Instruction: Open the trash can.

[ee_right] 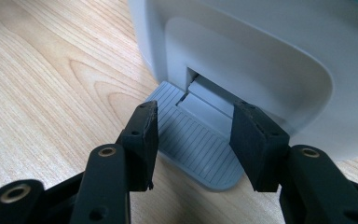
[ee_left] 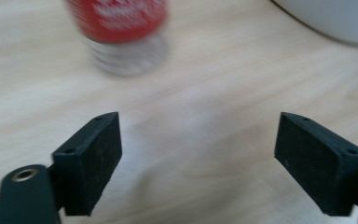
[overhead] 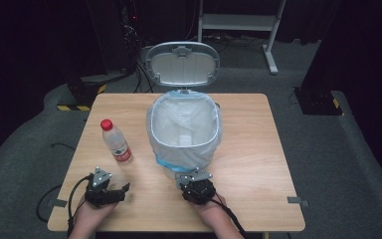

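A wooden table (overhead: 258, 149) carries an open-lidded bin (overhead: 184, 130) and, left of it, a bottle (overhead: 116, 142). The right gripper (ee_right: 193, 140), part-open, sits over the bin's pedal (ee_right: 200, 149), apparently pressing it; the left gripper (ee_left: 198, 158) gapes wide, empty.

One light wooden square-topped table (overhead: 248, 164) carries everything counted here. One clear plastic water bottle with a red cap and red label (overhead: 116, 142) stands just ahead of the left black two-jaw hand-held gripper (overhead: 121, 191). One pale grey plastic pedal bin lined with a white bag (overhead: 183, 130) (its single oval lid (overhead: 182, 63) raised) sits directly ahead of the right black two-jaw hand-held gripper (overhead: 195, 185). One ribbed grey foot pedal (ee_right: 200, 140) lies at that gripper's jaws. Grippers: two, one per hand, and two hands (overhead: 87, 219) hold them.
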Available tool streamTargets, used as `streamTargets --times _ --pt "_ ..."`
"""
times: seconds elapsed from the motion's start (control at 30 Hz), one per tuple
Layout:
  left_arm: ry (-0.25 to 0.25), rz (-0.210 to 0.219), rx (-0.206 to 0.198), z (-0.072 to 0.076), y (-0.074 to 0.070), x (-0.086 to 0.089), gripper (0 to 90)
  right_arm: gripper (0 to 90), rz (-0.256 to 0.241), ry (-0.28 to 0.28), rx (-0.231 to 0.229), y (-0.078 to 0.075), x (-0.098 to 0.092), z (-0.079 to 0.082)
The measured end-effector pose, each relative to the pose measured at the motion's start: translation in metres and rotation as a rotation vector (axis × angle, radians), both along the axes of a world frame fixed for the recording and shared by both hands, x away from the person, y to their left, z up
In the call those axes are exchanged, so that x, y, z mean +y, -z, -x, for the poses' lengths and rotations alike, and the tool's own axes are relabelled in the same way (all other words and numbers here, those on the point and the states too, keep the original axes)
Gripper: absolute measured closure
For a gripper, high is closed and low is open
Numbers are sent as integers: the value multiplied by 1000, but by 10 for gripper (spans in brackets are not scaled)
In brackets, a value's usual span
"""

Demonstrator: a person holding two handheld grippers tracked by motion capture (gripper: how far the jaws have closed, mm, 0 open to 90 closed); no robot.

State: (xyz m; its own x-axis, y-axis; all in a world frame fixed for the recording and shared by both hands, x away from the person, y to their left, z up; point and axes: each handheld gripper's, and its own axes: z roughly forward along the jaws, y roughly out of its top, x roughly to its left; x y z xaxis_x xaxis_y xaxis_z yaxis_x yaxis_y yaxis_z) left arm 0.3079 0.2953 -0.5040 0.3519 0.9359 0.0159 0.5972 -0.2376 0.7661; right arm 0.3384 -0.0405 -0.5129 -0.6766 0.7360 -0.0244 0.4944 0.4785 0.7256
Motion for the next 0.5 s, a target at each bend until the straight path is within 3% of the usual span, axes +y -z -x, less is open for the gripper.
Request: streamTargets --times 0.23,0.5 --pt "-44 38 -73 -11 -29 15 78 514 0 -3 -2 0 0 0" --pt "-25 50 -104 -33 -45 18 36 514 2 -3 -2 0 -1 0"
